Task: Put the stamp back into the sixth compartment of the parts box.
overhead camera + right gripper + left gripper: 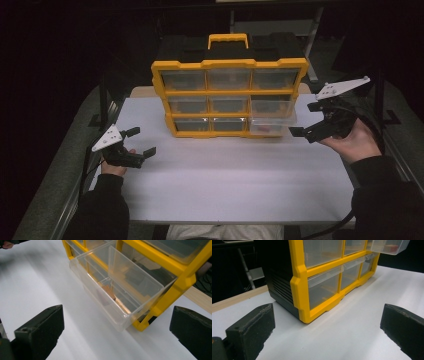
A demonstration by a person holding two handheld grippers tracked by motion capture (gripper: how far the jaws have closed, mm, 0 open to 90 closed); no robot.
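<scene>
A yellow-framed organiser [229, 64] with nine clear drawers and a black body stands at the back middle of the white table [225, 185]. Its bottom right drawer [272, 125] is pulled out. In the right gripper view this drawer [130, 285] holds a small brown piece [107, 288]. My right gripper [305, 119] hangs open just right of the drawer, its jaws [117, 315] wide apart and empty. My left gripper [141, 141] is open near the table's left edge, off the organiser's front left corner [303, 312]. Its jaws [328, 315] hold nothing.
A wooden strip [239, 297] runs along the table's back edge. Behind the organiser stands a grey metal frame [312, 40] in the dark. White table surface stretches in front of the organiser to the near edge [235, 221].
</scene>
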